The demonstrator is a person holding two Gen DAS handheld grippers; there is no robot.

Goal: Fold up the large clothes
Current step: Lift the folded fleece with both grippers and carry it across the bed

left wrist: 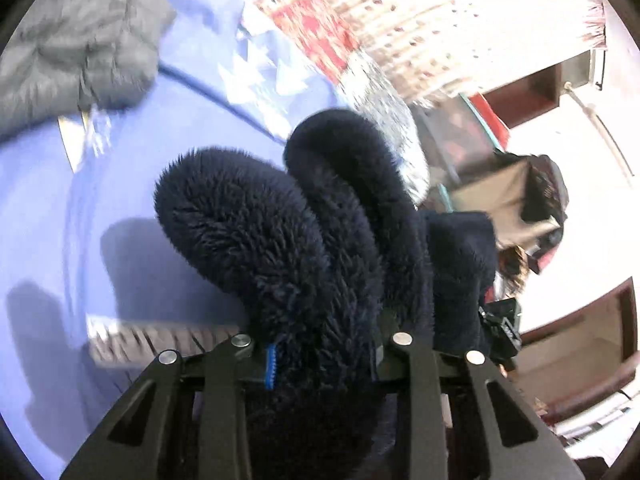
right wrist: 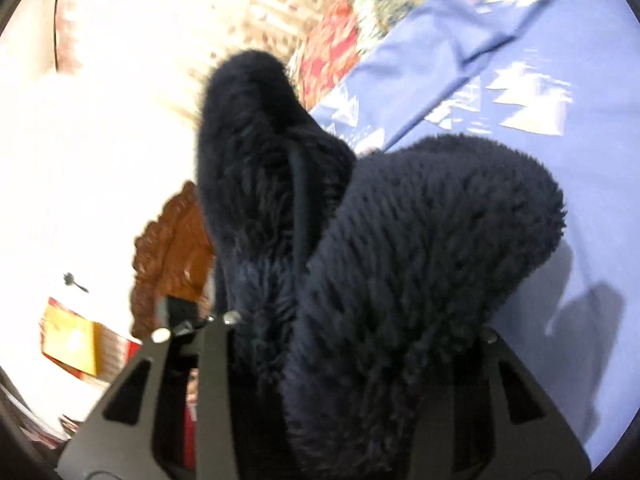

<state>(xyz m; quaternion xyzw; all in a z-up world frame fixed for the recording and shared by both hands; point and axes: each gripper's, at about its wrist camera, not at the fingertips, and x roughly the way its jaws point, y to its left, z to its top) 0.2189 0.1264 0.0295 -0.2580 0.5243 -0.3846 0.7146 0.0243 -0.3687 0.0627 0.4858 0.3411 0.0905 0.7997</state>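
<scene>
A dark navy fluffy fleece garment (left wrist: 280, 240) bunches up between the fingers of my left gripper (left wrist: 320, 344), which is shut on it and holds it above a light blue bed sheet (left wrist: 48, 220). The fleece hides the fingertips. In the right wrist view the same navy fleece (right wrist: 400, 260) fills the jaws of my right gripper (right wrist: 352, 328), which is shut on it above the sheet (right wrist: 580, 160). A thin dark cord (right wrist: 298, 200) runs along the fleece.
A grey padded jacket (left wrist: 80, 40) lies on the sheet at the far left. A patterned red and cream blanket (left wrist: 360, 8) lies beyond. A dark bag (left wrist: 532, 200) and wooden furniture (right wrist: 176, 256) stand beside the bed.
</scene>
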